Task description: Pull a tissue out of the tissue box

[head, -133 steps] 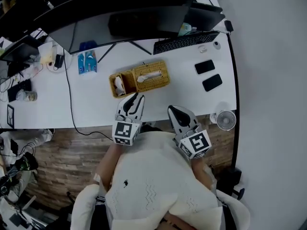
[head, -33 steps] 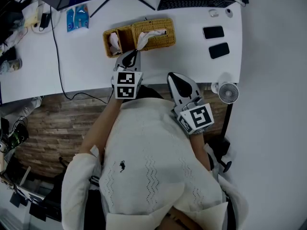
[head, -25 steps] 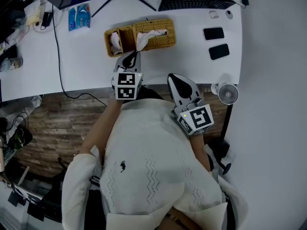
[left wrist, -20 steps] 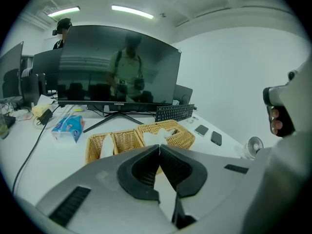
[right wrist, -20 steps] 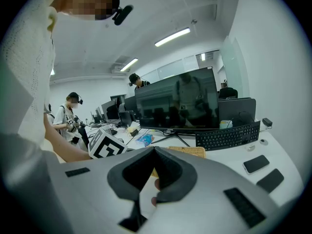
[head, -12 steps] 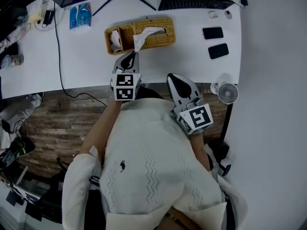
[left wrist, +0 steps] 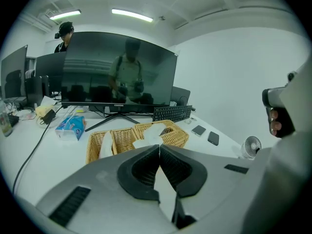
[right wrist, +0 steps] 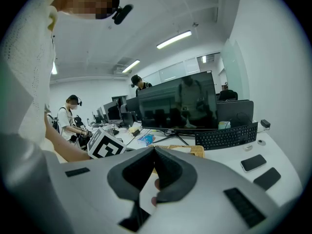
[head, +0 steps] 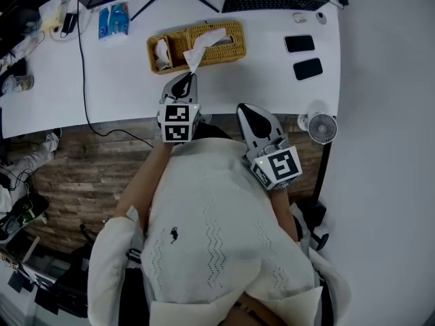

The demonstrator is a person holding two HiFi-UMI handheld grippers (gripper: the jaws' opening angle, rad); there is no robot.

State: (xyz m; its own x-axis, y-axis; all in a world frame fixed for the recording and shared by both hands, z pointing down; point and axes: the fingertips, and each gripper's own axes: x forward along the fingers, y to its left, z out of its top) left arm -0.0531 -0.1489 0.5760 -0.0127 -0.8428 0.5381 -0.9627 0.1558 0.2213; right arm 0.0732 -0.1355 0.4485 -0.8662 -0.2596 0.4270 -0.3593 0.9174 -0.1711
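Note:
A wicker tissue box (head: 216, 41) lies on the white desk (head: 122, 73), joined to a smaller wicker compartment (head: 160, 51) on its left. A white tissue (head: 197, 51) stretches from the box's slot down to my left gripper (head: 189, 75), which is shut on its lower end. In the left gripper view the tissue (left wrist: 147, 139) runs from the box (left wrist: 171, 134) into the closed left gripper (left wrist: 159, 146). My right gripper (head: 243, 107) hangs over the desk's front edge, to the right and apart from the box, shut with nothing in it. The right gripper (right wrist: 154, 149) looks toward the box (right wrist: 191, 151).
A keyboard (head: 272, 2) and a monitor stand are behind the box. Two dark phones (head: 299, 43) (head: 307, 68) lie at the right, with a small fan (head: 322, 128) at the front right corner. A blue packet (head: 112, 20) and a black cable (head: 85, 66) are at the left.
My left gripper closed on the tissue and drew it back from the box, so more tissue stands out of the slot. The right gripper stayed put.

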